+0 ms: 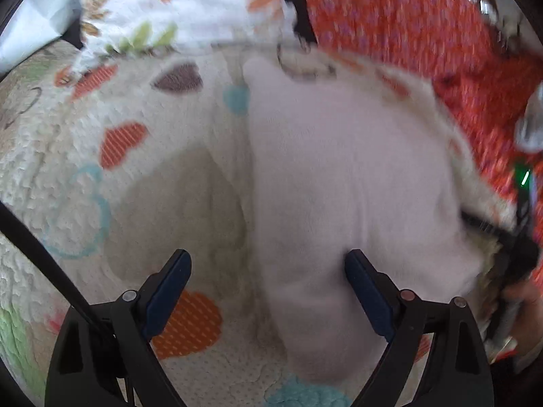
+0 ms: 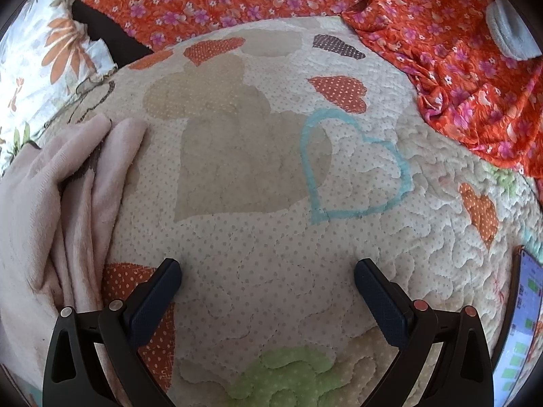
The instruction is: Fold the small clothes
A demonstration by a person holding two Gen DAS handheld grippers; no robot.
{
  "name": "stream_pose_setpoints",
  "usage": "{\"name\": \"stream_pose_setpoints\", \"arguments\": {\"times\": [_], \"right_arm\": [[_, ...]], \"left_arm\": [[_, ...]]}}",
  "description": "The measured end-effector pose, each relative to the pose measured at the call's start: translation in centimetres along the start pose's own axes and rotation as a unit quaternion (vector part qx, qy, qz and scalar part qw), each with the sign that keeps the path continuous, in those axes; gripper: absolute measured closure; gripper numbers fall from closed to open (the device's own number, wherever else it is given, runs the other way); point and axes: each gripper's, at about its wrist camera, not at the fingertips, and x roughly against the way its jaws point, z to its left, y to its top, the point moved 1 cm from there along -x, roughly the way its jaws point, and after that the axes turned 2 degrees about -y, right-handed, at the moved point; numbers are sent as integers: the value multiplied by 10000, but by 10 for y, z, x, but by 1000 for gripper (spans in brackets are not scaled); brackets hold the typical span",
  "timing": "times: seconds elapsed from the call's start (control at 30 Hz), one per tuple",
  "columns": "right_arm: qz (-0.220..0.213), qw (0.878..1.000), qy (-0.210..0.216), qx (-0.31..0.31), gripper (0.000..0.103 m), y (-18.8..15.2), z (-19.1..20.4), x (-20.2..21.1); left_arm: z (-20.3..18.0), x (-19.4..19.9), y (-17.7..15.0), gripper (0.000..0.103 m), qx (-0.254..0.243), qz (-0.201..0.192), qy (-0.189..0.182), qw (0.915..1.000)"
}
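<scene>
While both of my grippers point down at the bed, I take the quilt point(image 2: 271, 271) as my landmark: it is cream with small dots, wavy stitching and heart patches in orange, tan, brown, green, plus one heart drawn only as a light blue outline point(image 2: 356, 166). It covers almost all the surface I can see.

Beyond the far edge of the quilt lies an orange cloth with pink flowers point(image 2: 458, 68), wrinkled at the right side. At the far left corner of the quilt there is a white pillow with orange flowers and green leaves point(image 2: 40, 61). At the right edge of the quilt I see a lit screen point(image 2: 529, 305) with small green blocks; any writing on it is too small for me to read. I find no brand or label on the other things.

The small pale pink garment point(image 1: 339, 186) lies on the quilt, soft and fleecy. In the left wrist view, which is blurred, it lies under my left gripper point(image 1: 268, 261), whose jaws are wide apart and not pressing on it. In the right wrist view the same pink fleece point(image 2: 68, 203) lies in folds at the left edge of the quilt, beside my right gripper point(image 2: 268, 271). That gripper is also released, with only bare quilt between its fingers.
</scene>
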Motion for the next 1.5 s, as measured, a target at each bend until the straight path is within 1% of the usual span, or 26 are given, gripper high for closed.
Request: {"name": "stream_pose_setpoints", "arguments": {"times": [0.07, 0.17, 0.23, 0.27, 0.33, 0.37, 0.43, 0.53, 0.63, 0.7, 0.77, 0.87, 0.93, 1.0, 1.03, 1.07, 1.1, 1.13, 1.17, 1.3, 1.33, 1.37, 1.4, 1.43, 1.47, 1.5], "right_arm": [[38, 10000, -26, 56, 0, 0, 1, 0], [170, 9998, -6, 111, 0, 2, 1, -1], [338, 9994, 40, 40, 2, 8, -1, 1], [321, 9994, 41, -89, 7, 10, -4, 5], [122, 9986, 279, -442, 10, 16, -10, 18], [-11, 9967, 554, -597, 10, 19, -9, 26], [-149, 9921, 1046, -670, 10, 25, -2, 37], [-421, 9860, 1516, -552, 10, 36, 18, 53], [-400, 9795, 1954, -282, 10, 40, 42, 53], [-253, 9783, 2053, -98, 10, 40, 56, 47], [-96, 9796, 2006, 59, 10, 38, 64, 38], [8, 9816, 1898, 203, 10, 39, 74, 22], [110, 9806, 1943, 232, 10, 40, 81, 10], [243, 9772, 2104, 131, 11, 39, 85, -5], [238, 9758, 2172, 41, 15, 39, 85, -7], [226, 9719, 2344, -40, 35, 41, 86, -4], [326, 9644, 2622, -91, 51, 43, 88, -1], [396, 9599, 2772, -161, 70, 45, 90, 4], [328, 9599, 2779, -149, 71, 46, 93, 11], [-83, 9459, 3240, -116, 77, 50, 92, 47], [-134, 9484, 3167, -102, 78, 50, 90, 50], [-103, 9560, 2932, -47, 77, 49, 90, 47], [-49, 9645, 2641, 27, 77, 48, 90, 43], [-9, 9764, 2156, 137, 77, 45, 90, 36], [-15, 9837, 1786, 198, 76, 43, 87, 32], [-47, 9863, 1640, 183, 76, 42, 82, 32]], "left_arm": [[-1, -4, -2, 11, -12, 1, 44, 10000], [0, 7, 3, 11, -8, -64, 1, 10000], [2, 21, 6, 11, 28, -308, -29, 9995], [6, 30, 10, 11, 94, -464, -48, 9989], [16, 40, 18, 11, 321, -623, -162, 9974], [21, 43, 22, 11, 446, -640, -222, 9967], [33, 43, 31, 11, 804, -571, -465, 9940], [53, 39, 36, 11, 1323, -463, -751, 9873], [56, 35, 38, 11, 1464, -433, -907, 9841], [54, 30, 40, 11, 1451, -409, -937, 9841], [50, 25, 42, 11, 1404, -337, -989, 9846], [41, 7, 47, 10, 1332, -40, -1316, 9823], [36, -8, 46, 9, 1390, 196, -1592, 9772], [29, -9, 44, 6, 1320, 73, -1521, 9795], [23, -9, 45, 8, 1153, 129, -1459, 9825], [16, -7, 46, 36, 968, 195, -1488, 9839], [10, -3, 47, 56, 831, 217, -1626, 9829], [6, 4, 49, 64, 760, 218, -1664, 9829], [5, 13, 51, 71, 721, 107, -1603, 9844], [9, 44, 56, 73, 731, -228, -1710, 9823], [11, 47, 57, 72, 720, -221, -1668, 9831], [13, 45, 57, 68, 712, -144, -1599, 9845], [15, 38, 54, 65, 705, 28, -1484, 9864], [15, 27, 49, 59, 672, 285, -1274, 9892], [17, 16, 43, 50, 626, 545, -1032, 9912], [17, 6, 36, 45, 611, 728, -848, 9918]]}}
